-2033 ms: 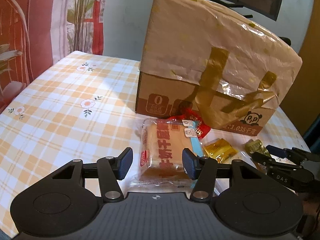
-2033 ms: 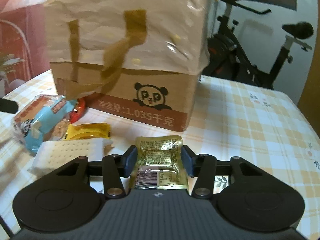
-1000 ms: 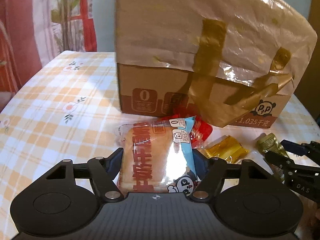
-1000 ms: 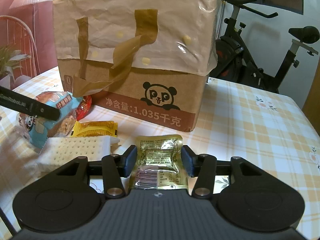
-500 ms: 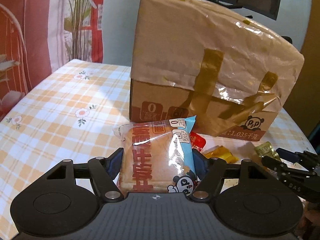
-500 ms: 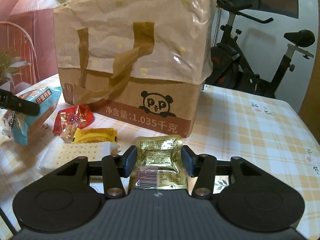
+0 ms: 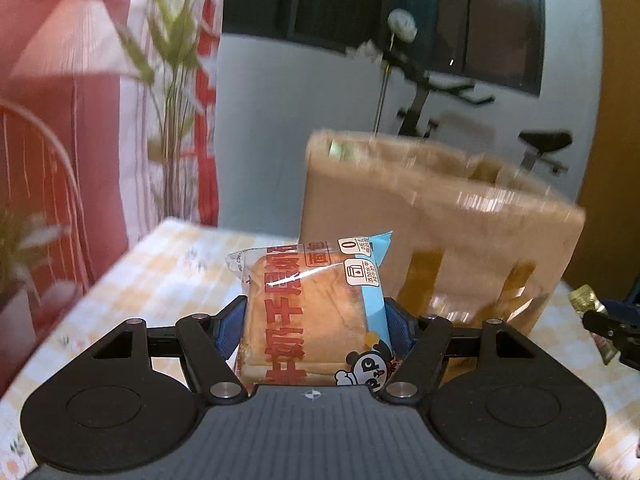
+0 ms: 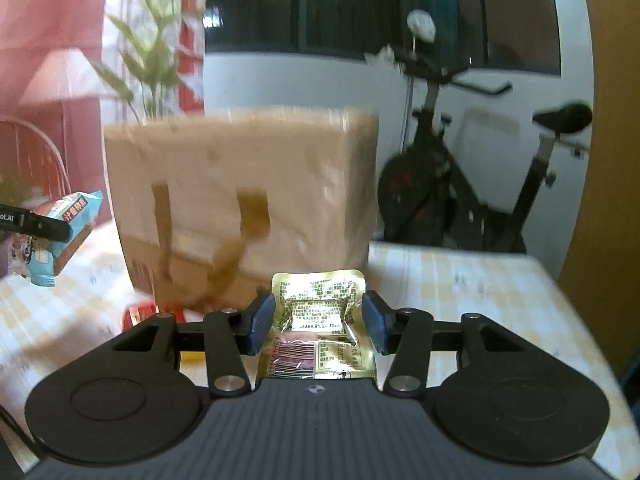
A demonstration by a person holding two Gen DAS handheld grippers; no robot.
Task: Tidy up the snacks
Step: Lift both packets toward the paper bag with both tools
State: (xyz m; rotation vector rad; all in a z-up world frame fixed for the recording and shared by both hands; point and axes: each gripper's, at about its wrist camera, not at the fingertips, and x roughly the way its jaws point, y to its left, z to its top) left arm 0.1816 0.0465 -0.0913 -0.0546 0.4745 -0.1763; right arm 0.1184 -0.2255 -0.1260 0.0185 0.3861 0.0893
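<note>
- The left gripper [image 7: 314,322] clamps the wrapped bread packet [image 7: 310,312] aloft, near the box [image 7: 432,236]; the slick wrapper could slide free.
- The right gripper [image 8: 318,320] pinches a gold foil sachet [image 8: 318,322] by its thin edges; it may buckle and drop short of the box's open top.

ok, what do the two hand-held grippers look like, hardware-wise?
Both match: the left hand-held gripper and right hand-held gripper have black linkage arms, blue finger pads, silver pivot pins, round side discs and a ribbed grey body bearing a small crosshair mark. No cables or sleeves show.
</note>
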